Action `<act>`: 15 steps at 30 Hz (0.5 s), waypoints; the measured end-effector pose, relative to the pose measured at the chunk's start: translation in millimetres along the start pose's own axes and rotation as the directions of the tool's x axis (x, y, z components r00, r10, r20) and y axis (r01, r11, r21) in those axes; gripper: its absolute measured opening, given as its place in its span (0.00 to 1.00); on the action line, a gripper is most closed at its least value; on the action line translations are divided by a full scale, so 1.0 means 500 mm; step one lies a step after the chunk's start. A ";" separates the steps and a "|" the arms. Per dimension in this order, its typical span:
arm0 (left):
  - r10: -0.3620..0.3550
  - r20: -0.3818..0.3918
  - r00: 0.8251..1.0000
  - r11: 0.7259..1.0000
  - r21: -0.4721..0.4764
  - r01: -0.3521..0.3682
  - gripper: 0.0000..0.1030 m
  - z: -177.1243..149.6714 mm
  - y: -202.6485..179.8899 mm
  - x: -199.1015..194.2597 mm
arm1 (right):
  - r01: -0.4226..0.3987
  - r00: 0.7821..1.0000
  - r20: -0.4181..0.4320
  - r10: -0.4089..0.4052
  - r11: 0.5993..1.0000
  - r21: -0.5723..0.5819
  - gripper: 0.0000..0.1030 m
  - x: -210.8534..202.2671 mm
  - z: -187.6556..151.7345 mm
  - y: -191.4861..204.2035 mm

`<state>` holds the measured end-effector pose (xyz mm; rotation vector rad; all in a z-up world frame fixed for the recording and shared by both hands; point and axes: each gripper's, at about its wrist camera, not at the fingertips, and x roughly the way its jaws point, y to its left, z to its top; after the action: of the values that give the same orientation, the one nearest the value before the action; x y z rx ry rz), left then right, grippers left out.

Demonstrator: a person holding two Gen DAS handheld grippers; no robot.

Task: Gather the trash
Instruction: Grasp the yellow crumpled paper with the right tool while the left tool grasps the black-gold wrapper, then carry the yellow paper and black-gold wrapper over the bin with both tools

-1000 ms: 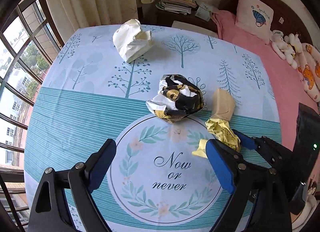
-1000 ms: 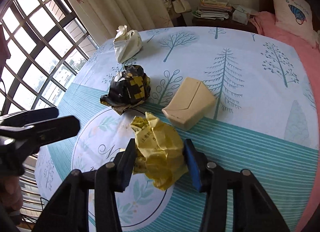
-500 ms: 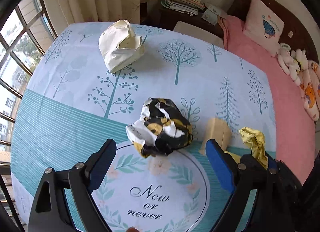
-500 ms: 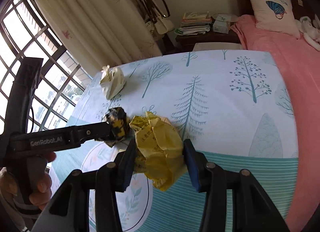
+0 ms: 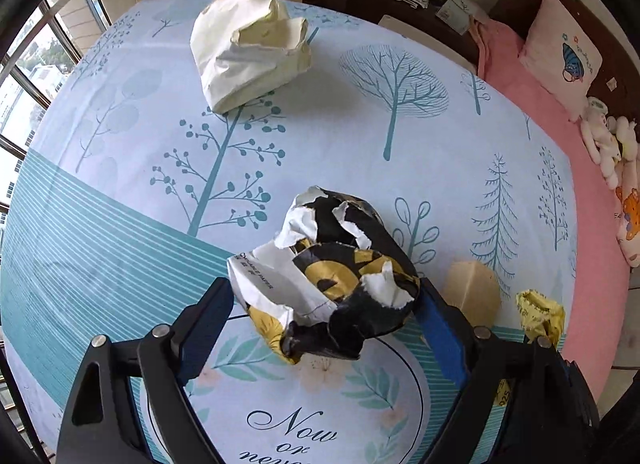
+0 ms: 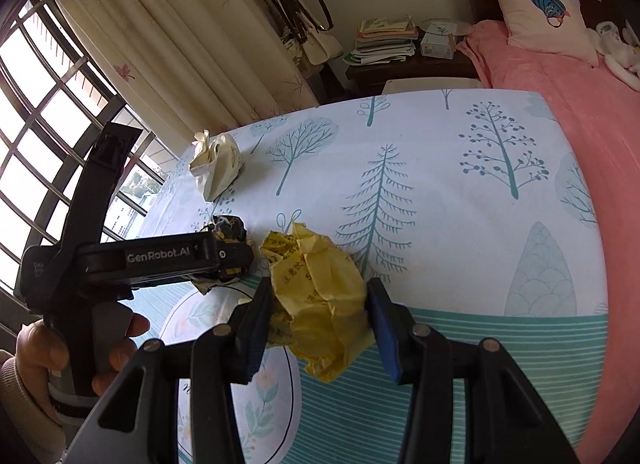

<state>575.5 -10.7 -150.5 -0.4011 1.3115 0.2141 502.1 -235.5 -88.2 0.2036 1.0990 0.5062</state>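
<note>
Black-and-gold crumpled wrapper (image 5: 332, 272) between closing left tongs (image 5: 324, 304); yellow wad (image 6: 320, 296) in right tongs (image 6: 320, 316).

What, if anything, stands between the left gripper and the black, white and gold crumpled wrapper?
Nothing visible. The left gripper already straddles the black-and-gold wrapper, its jaws closing on either side. The tan box sits off to the right, outside the jaws.
</note>
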 end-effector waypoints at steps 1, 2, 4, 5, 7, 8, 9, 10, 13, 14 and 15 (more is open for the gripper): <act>0.001 0.002 1.000 1.000 -0.002 -0.001 0.84 0.000 0.001 0.004 | 0.001 1.000 -0.001 -0.001 1.000 0.001 0.45 0.000 -0.001 0.000; -0.005 0.008 1.000 1.000 -0.002 0.005 0.83 -0.001 0.003 0.004 | 0.000 1.000 -0.001 0.000 1.000 0.001 0.45 0.001 -0.003 0.001; -0.014 0.037 0.999 1.000 -0.004 0.014 0.78 -0.001 0.008 -0.004 | 0.002 1.000 0.001 -0.002 1.000 0.001 0.45 -0.001 -0.006 0.001; -0.019 0.050 0.999 1.000 0.000 0.019 0.75 -0.005 0.011 -0.010 | 0.005 1.000 0.002 -0.005 1.000 0.001 0.45 -0.003 -0.008 0.002; -0.021 0.069 0.997 1.000 0.014 0.020 0.70 -0.009 0.011 -0.020 | 0.007 1.000 0.002 -0.007 1.000 0.002 0.45 -0.004 -0.012 0.002; -0.015 0.078 0.997 1.000 0.025 0.013 0.67 -0.013 0.010 -0.025 | 0.009 1.000 0.002 -0.009 1.000 0.003 0.45 -0.005 -0.014 0.003; -0.010 0.083 0.997 0.999 0.031 0.008 0.65 -0.016 0.009 -0.029 | 0.011 1.000 0.003 -0.011 1.000 0.005 0.45 -0.007 -0.016 0.004; -0.007 0.085 0.996 0.999 0.037 0.004 0.64 -0.020 0.009 -0.033 | 0.012 1.000 0.004 -0.012 1.000 0.006 0.45 -0.009 -0.019 0.005; -0.015 0.088 0.996 0.999 0.034 0.012 0.61 -0.031 0.016 -0.047 | 0.017 1.000 0.008 -0.017 1.000 0.006 0.45 -0.018 -0.029 0.015; -0.018 0.091 0.996 0.999 0.034 0.015 0.61 -0.038 0.021 -0.055 | 0.019 1.000 0.009 -0.019 1.000 0.005 0.45 -0.022 -0.033 0.019; -0.023 0.097 0.995 0.999 0.036 0.020 0.60 -0.046 0.026 -0.065 | 0.021 1.000 0.012 -0.021 1.000 0.004 0.45 -0.027 -0.039 0.026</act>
<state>542.2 -5.9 -125.9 -0.3707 1.2134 0.1901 476.1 -232.7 -81.0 0.1976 1.0897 0.4834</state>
